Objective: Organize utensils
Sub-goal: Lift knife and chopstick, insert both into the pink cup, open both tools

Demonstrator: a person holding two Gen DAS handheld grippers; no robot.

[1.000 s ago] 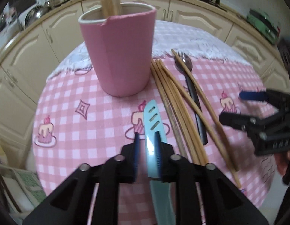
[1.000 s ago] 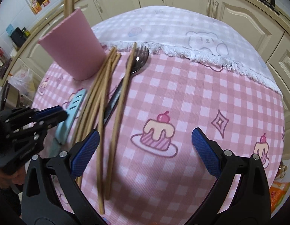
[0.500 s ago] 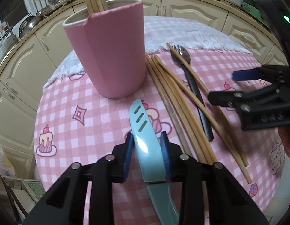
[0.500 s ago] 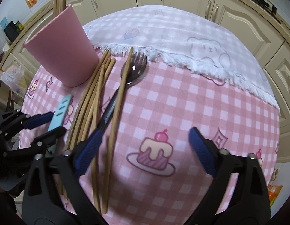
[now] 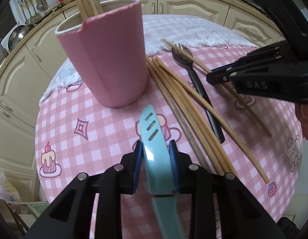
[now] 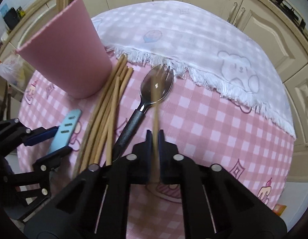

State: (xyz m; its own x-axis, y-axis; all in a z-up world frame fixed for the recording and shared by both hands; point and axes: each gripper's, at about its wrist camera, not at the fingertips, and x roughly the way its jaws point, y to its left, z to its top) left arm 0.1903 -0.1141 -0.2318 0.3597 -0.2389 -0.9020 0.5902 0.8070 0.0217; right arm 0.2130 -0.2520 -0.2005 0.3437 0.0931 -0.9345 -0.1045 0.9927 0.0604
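Left wrist view had my left gripper (image 5: 156,153) clamped on the teal knife (image 5: 154,139), pads pinching the flat blade near where it meets the handle, tip pointing straight ahead at the pink cup (image 5: 108,59). So the knife's long axis ran pretty much right at the cup, which stood upright just past the tip with a few chopsticks already sticking out of it. My guess was the next move hinged on that: the cup's mouth sat above and ahead of the tip, so the knife would need lifting and tipping before it could drop in. Over on the right wrist view, my right gripper (image 6: 154,139) was closed narrow on a single chopstick (image 6: 155,107), which ran forward over the fork (image 6: 154,87) and looked blurred. The cup (image 6: 64,59) lay off to that gripper's front-left, with the loose chopstick bundle (image 6: 106,119) in between, so the left one was clearly nearer the cup.
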